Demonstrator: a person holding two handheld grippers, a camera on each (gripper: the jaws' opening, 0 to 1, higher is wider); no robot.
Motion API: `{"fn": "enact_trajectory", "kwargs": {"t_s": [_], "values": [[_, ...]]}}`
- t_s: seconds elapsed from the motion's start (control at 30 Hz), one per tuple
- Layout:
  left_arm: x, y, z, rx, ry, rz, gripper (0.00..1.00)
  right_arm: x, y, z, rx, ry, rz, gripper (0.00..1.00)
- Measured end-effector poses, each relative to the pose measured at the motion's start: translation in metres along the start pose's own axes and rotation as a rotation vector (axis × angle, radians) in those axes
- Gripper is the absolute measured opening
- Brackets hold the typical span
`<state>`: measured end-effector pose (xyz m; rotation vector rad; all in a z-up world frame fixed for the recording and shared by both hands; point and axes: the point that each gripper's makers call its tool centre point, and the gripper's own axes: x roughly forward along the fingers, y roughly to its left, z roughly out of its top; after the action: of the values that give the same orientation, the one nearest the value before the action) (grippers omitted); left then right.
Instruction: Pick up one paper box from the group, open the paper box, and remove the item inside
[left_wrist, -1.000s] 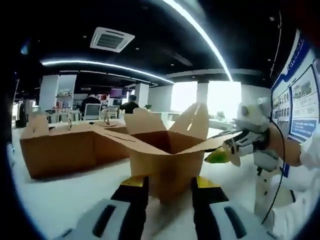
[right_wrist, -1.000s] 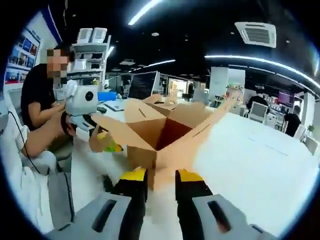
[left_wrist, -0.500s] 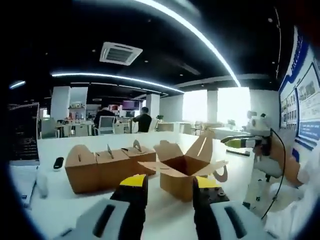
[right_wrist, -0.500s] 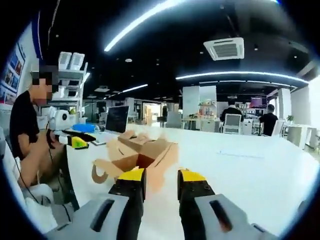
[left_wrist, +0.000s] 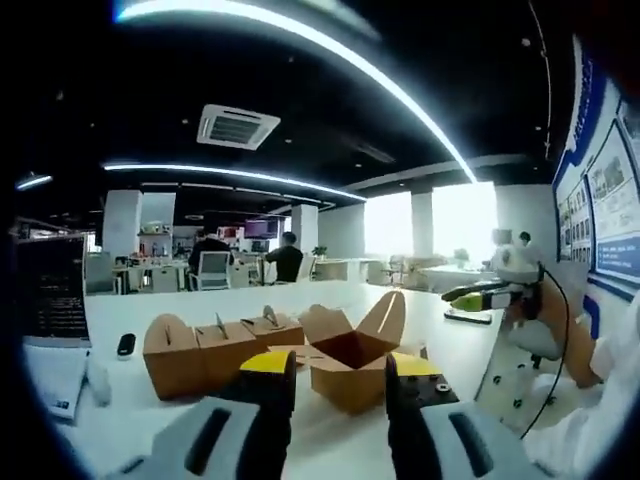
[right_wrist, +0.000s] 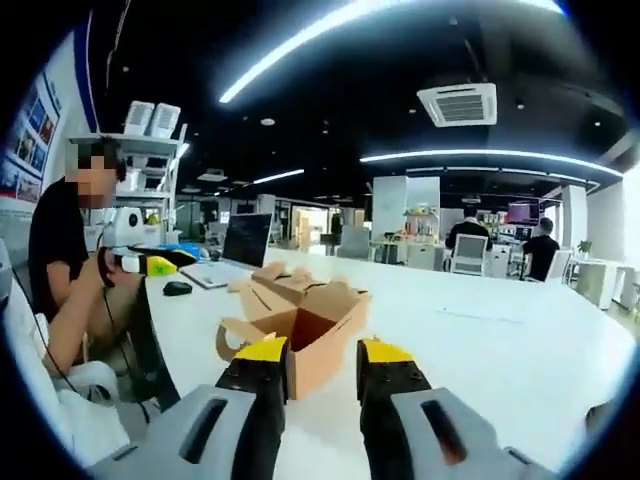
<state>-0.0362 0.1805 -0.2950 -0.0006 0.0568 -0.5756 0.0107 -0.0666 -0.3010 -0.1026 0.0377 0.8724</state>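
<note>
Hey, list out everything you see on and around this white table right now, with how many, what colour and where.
Open paper box: one, brown, flaps spread, on the white table just beyond both tongs.
Closed paper boxes: three, brown, in a row beside the open box.
Laptop: one, dark screen, far side of the table.
Mouse: one, black, near the laptop.
Small dark object: one, black, on the table past the closed boxes.
Seated people: a few, in dark tops, at desks in the background.
Left tongs: yellow tips, open, empty.
Right tongs: yellow tips, open, empty.
</note>
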Motion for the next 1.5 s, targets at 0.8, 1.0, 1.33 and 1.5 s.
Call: {"fn": "enact_trajectory", "kwargs": {"t_s": [0.8,1.0,1.33,1.5], "values": [[-0.004,0.002,0.000,-0.009,0.001,0.016,0.37,-0.009,-0.009,0.000,0.009,0.003,-0.024,0.27],[-0.004,0.001,0.000,-0.009,-0.001,0.015,0.37,-0.011,-0.009,0.002,0.004,-0.001,-0.024,0.27],[-0.003,0.000,0.000,-0.006,-0.002,0.012,0.37,-0.012,-0.011,0.003,0.005,-0.005,-0.027,0.27],[-0.002,-0.001,0.000,-0.005,-0.001,0.007,0.37,-0.011,-0.010,0.003,0.005,-0.005,-0.024,0.27]]}}
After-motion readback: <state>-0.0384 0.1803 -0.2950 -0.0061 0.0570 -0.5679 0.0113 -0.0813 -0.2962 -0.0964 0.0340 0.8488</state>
